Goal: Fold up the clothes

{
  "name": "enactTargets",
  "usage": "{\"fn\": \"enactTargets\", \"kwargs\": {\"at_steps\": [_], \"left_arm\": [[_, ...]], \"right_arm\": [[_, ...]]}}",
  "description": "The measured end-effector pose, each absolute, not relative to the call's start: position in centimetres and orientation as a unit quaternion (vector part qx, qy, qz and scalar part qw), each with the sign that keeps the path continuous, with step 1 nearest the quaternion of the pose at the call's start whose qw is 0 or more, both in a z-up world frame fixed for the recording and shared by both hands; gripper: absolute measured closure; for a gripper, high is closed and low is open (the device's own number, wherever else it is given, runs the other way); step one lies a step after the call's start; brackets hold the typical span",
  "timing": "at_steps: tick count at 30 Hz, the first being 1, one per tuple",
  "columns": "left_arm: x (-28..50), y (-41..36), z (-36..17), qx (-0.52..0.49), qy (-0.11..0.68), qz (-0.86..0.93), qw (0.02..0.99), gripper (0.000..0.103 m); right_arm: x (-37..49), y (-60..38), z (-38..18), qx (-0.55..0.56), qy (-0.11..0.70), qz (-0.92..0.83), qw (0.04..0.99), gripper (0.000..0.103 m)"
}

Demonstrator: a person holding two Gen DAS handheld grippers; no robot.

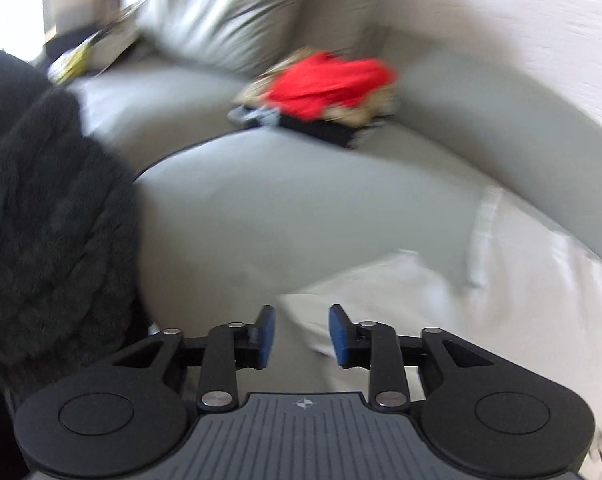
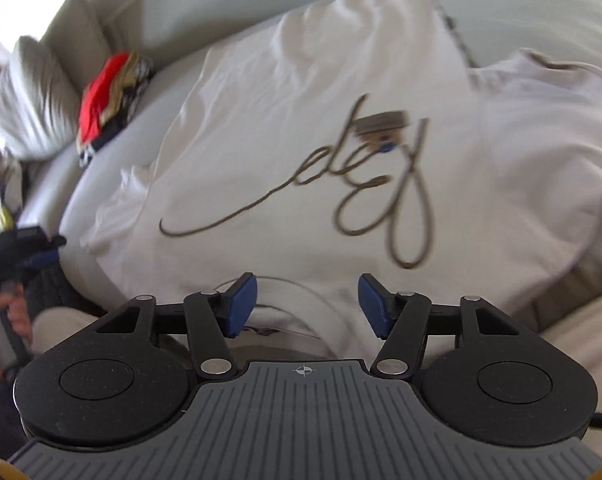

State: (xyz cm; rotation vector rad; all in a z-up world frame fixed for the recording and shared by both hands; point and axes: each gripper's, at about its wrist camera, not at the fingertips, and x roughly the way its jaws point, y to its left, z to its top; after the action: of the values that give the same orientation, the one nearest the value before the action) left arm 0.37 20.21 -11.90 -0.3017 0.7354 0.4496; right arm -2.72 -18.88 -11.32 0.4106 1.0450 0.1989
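Sofa (image 1: 285, 208): grey, carrying all the items.
White T-shirt (image 2: 301, 128): lying spread flat on the sofa seat, brown script print facing up, collar nearest the right gripper.
Dark fuzzy garment (image 1: 49, 216): sitting at the left edge of the left wrist view.
Clothes pile (image 1: 325, 88): red piece on top, resting well apart from the T-shirt.
Right gripper (image 2: 308, 304): hovering wide apart over the collar, gripping nothing.
Left gripper (image 1: 302, 336): hovering at the shirt's edge, jaws parted, empty.
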Motion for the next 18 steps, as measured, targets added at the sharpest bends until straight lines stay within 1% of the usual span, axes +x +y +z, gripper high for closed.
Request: {"fn": "enactTargets", "kwargs": {"at_steps": [1, 2, 3, 4, 7, 8, 10, 12, 16, 18], "left_arm": [[0.1, 19.0, -11.7, -0.136, 0.357, 0.182, 0.906, 0.068], [0.0, 17.7, -11.8, -0.128, 0.363, 0.144, 0.912, 0.068], [0.1, 16.4, -12.1, -0.123, 0.375, 0.107, 0.913, 0.068], [0.1, 15.0, -12.4, -0.118, 0.386, 0.071, 0.912, 0.068], [0.9, 10.6, -14.1, -0.088, 0.417, -0.016, 0.904, 0.071], [1.2, 9.1, -14.5, -0.071, 0.424, -0.038, 0.902, 0.075], [1.5, 6.6, -15.8, -0.037, 0.431, -0.066, 0.899, 0.075], [1.5, 5.1, -16.9, -0.015, 0.447, -0.077, 0.891, 0.080], [-0.6, 3.4, -17.4, 0.043, 0.472, -0.095, 0.875, 0.081], [-1.2, 3.6, -17.5, 0.044, 0.506, -0.102, 0.855, 0.081]], "right_arm": [[-3.3, -19.7, -11.2, 0.196, 0.488, 0.074, 0.847, 0.047], [-3.7, -20.3, -11.2, 0.189, 0.480, 0.054, 0.855, 0.060], [-4.0, -20.9, -11.3, 0.176, 0.473, 0.032, 0.863, 0.082], [-4.0, -21.3, -11.5, 0.169, 0.472, 0.011, 0.865, 0.090], [-3.5, -21.5, -12.4, 0.179, 0.476, 0.007, 0.861, 0.091], [-3.2, -21.1, -12.7, 0.174, 0.475, 0.015, 0.862, 0.091], [-2.6, -19.6, -13.3, 0.140, 0.475, 0.032, 0.868, 0.090], [-2.2, -18.4, -14.2, 0.101, 0.485, 0.033, 0.868, 0.087], [-3.4, -19.1, -16.2, 0.111, 0.555, 0.021, 0.824, 0.086], [-4.1, -20.0, -17.1, 0.133, 0.595, 0.017, 0.792, 0.086]]}}
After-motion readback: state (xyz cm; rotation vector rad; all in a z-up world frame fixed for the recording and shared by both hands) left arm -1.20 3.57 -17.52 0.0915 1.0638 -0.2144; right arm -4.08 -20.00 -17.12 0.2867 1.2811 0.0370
